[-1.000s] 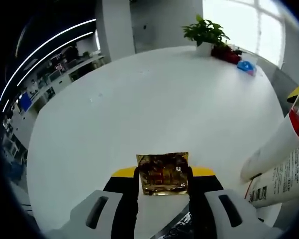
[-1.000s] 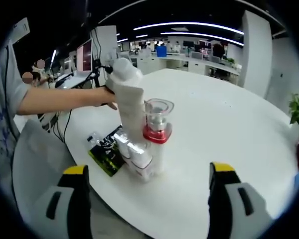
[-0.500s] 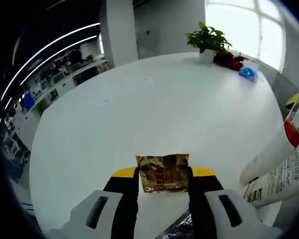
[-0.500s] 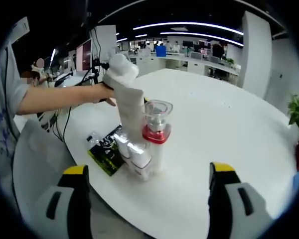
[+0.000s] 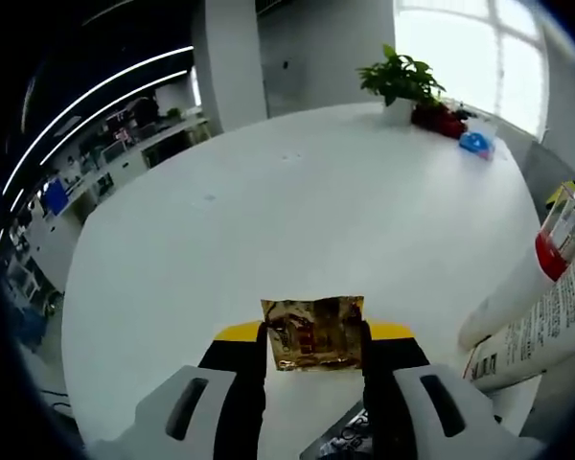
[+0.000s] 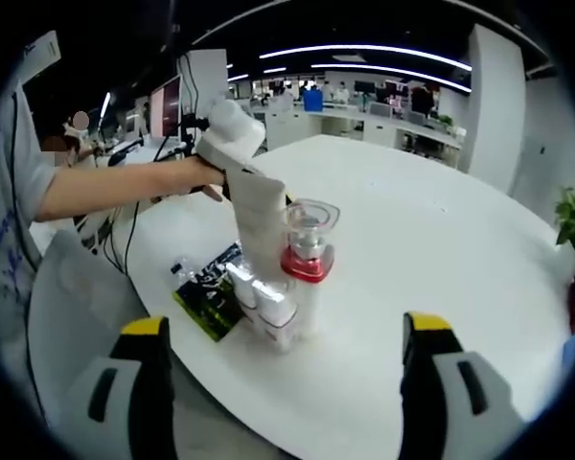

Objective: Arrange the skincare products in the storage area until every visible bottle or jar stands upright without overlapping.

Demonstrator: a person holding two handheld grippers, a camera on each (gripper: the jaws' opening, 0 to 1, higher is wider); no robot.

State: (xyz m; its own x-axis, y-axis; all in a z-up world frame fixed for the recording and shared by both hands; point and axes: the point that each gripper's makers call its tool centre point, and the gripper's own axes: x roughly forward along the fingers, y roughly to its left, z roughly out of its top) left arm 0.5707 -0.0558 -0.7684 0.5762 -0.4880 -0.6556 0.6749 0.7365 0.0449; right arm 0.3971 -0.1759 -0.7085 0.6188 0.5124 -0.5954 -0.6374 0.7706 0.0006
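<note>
My left gripper (image 5: 314,333) is shut on a gold foil sachet (image 5: 312,326), held just above the white table (image 5: 297,201). To its right lean a white bottle with a red collar and clear cap (image 5: 541,273) and a white printed tube (image 5: 546,331). In the right gripper view that bottle (image 6: 309,264) stands upright against the tall white tube (image 6: 261,216), with small wrapped white bottles (image 6: 266,305) at their foot. A dark green packet (image 6: 207,287) lies flat beside them. My right gripper (image 6: 285,326) is open, short of the cluster, with nothing in it.
A person's arm (image 6: 115,187) reaches in from the left, the hand (image 6: 199,175) holding a white casing (image 6: 232,134) by the tube's top. A potted plant (image 5: 402,72) and a blue object (image 5: 473,142) sit at the table's far side. Desks and monitors stand behind.
The hand and white casing have shifted left and the tube's top leans with them. The left view has tilted a little. The sachet stays gripped and the right jaws are unchanged.
</note>
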